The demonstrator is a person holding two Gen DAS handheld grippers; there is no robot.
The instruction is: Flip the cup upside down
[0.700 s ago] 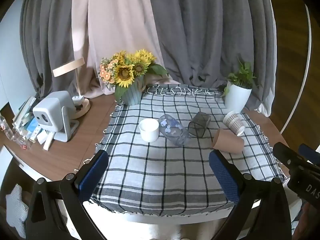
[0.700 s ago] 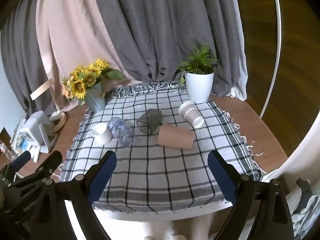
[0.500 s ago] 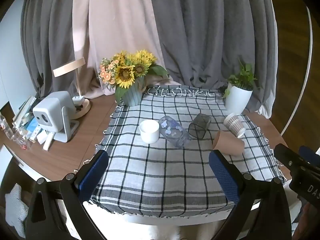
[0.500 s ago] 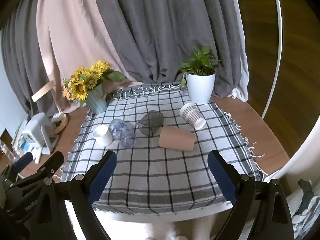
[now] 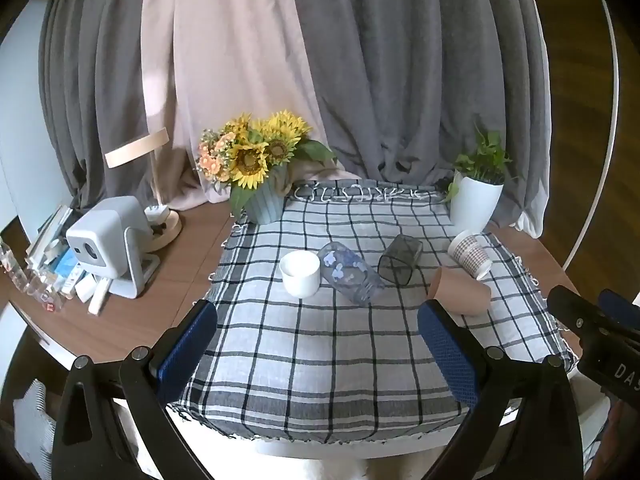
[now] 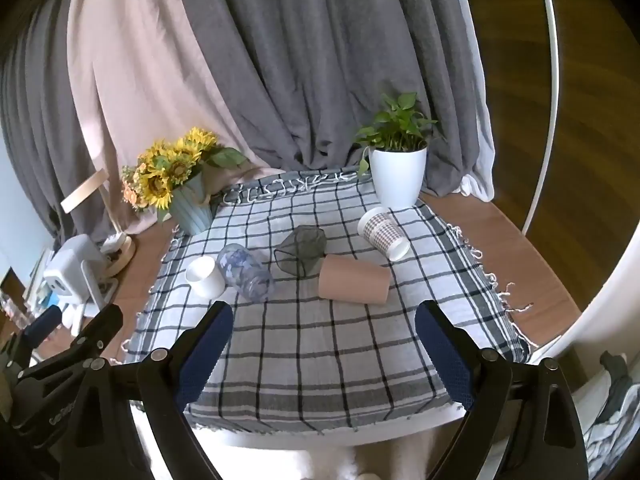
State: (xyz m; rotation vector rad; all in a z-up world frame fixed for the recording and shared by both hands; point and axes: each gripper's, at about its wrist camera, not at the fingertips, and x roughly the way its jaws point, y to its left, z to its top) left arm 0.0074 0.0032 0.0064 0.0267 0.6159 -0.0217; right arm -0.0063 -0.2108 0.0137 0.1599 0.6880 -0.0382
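Several cups sit on a checked cloth (image 5: pixel 320 344). A white cup (image 5: pixel 300 272) (image 6: pixel 205 277) stands upright at the left. A clear blue-patterned cup (image 5: pixel 350 272) (image 6: pixel 246 272), a dark tinted glass (image 5: pixel 401 265) (image 6: pixel 303 249), a tan cup (image 5: pixel 460 291) (image 6: pixel 354 281) and a patterned paper cup (image 5: pixel 470 253) (image 6: pixel 383 232) lie on their sides. My left gripper (image 5: pixel 318 354) and right gripper (image 6: pixel 324 354) are both open and empty, held above the cloth's near edge, short of the cups.
A sunflower vase (image 5: pixel 262 200) stands at the cloth's back left, a white plant pot (image 5: pixel 476 202) at the back right. A white projector (image 5: pixel 110 240), a lamp base (image 5: pixel 164 222) and small clutter lie on the wooden table at the left. Curtains hang behind.
Both grippers have drawn back and risen slightly, so the cups look a little farther away. Nothing on the cloth has moved.
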